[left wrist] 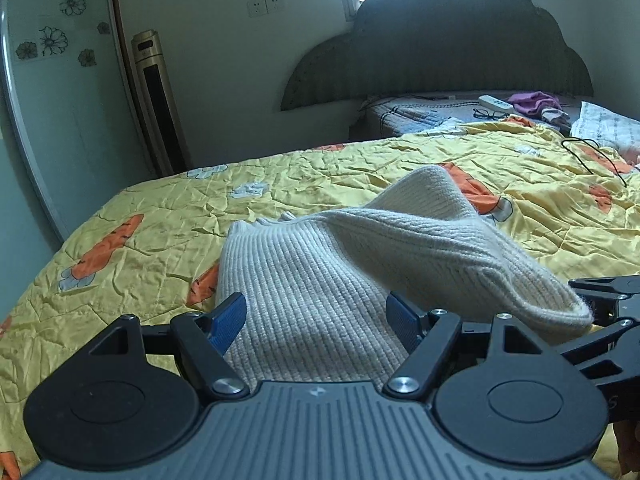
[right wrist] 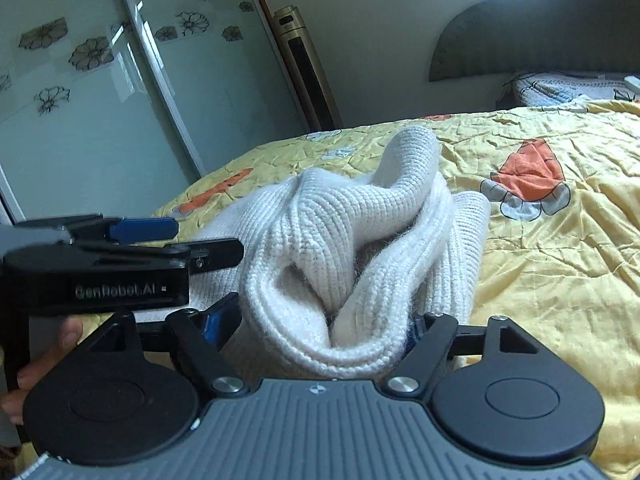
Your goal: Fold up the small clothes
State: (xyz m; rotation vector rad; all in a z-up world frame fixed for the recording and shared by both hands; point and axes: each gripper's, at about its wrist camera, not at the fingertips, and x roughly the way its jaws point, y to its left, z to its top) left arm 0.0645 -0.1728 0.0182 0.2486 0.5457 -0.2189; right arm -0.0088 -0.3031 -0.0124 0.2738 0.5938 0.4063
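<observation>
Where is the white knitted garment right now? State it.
The white knitted garment lies bunched on the yellow carrot-print bedspread, in the middle of both wrist views, directly ahead of the two open claws, with the tower fan beyond it to the left.

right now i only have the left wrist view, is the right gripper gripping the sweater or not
Observer: It doesn't look like it. The right gripper has its jaws wide, and a bunch of the sweater lies between them.
Operator: is that side flat
Observer: No, it is rolled into a thick bunch with a tube-like opening facing the right camera.
Operator: where's my left gripper from there
Observer: The left gripper sits left of the bunch, over the flat part of the sweater, with its tips close to the roll.
</observation>
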